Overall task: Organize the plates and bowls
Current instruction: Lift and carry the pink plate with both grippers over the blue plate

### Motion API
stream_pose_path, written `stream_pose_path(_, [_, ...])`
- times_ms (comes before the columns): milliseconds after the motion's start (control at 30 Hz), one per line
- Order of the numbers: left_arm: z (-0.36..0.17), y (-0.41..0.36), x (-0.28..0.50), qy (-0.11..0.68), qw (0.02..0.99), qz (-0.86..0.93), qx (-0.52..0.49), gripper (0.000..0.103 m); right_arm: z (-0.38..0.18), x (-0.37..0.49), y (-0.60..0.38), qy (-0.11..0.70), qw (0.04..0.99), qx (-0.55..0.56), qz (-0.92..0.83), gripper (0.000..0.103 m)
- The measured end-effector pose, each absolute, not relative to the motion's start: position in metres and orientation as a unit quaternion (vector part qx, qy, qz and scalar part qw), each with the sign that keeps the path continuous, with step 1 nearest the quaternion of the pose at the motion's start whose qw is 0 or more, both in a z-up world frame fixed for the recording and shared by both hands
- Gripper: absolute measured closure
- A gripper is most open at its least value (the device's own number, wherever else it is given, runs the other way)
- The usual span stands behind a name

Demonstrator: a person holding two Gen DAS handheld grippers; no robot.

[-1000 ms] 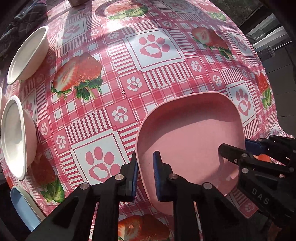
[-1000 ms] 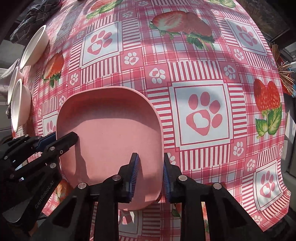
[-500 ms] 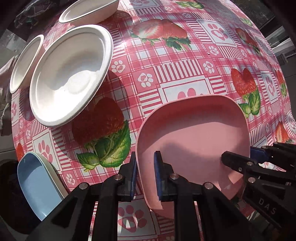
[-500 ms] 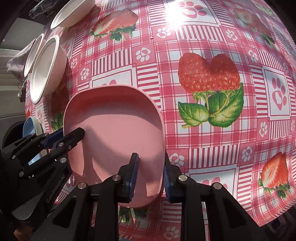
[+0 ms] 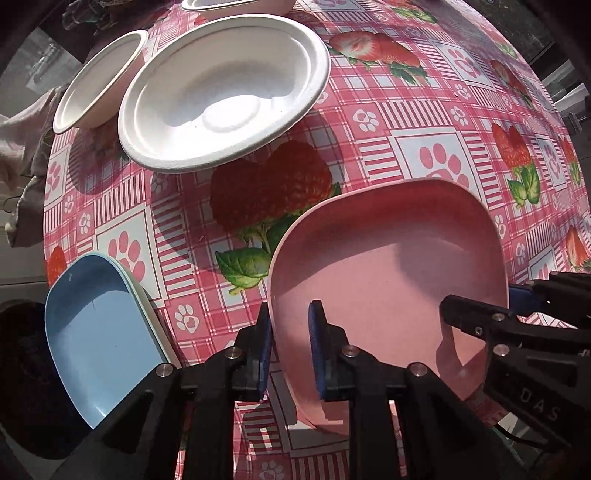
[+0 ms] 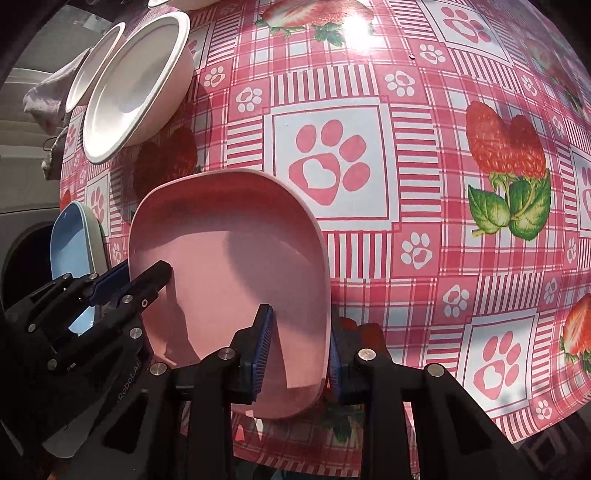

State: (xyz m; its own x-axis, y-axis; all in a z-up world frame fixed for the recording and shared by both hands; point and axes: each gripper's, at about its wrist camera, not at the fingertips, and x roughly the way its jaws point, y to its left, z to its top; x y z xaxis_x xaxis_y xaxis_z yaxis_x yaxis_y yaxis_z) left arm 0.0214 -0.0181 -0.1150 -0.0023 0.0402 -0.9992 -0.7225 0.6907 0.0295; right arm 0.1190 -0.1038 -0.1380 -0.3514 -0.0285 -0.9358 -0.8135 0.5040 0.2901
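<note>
A pink square plate [image 5: 388, 266] is held above the table by both grippers. My left gripper [image 5: 290, 349] is shut on its left rim. My right gripper [image 6: 299, 354] is shut on its right rim, and the plate also shows in the right wrist view [image 6: 229, 258]. A blue square plate [image 5: 96, 332] lies at the table's near left edge, on top of another plate; it also shows in the right wrist view [image 6: 72, 240]. A large white paper bowl [image 5: 221, 88] sits beyond it, with a smaller white bowl [image 5: 96, 81] to its left.
The table wears a pink checked cloth [image 6: 424, 184] with strawberries and paw prints. Another white bowl [image 5: 236, 4] sits at the far edge. A grey cloth [image 6: 48, 99] hangs at the left. The table's edge runs close on the left and near side.
Both grippers have carried the pink plate to the left across the table. The white bowls and the blue plate have come nearer and larger in view. Both grips are unchanged.
</note>
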Motion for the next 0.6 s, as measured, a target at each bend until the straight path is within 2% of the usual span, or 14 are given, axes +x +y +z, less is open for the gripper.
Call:
stream_pose_path(167, [-0.110, -0.039, 0.056, 0.638, 0.657, 0.288, -0.281, 0.084, -0.140, 0.148, -0.109, 0.726, 0.484, -0.285, 0.397, 0.074])
stream_pose_path(600, [-0.089, -0.038, 0.013, 0.636, 0.658, 0.277, -0.291, 0.085, -0.125, 0.142, -0.109, 0.744, 0.464, -0.280, 0.392, 0.074])
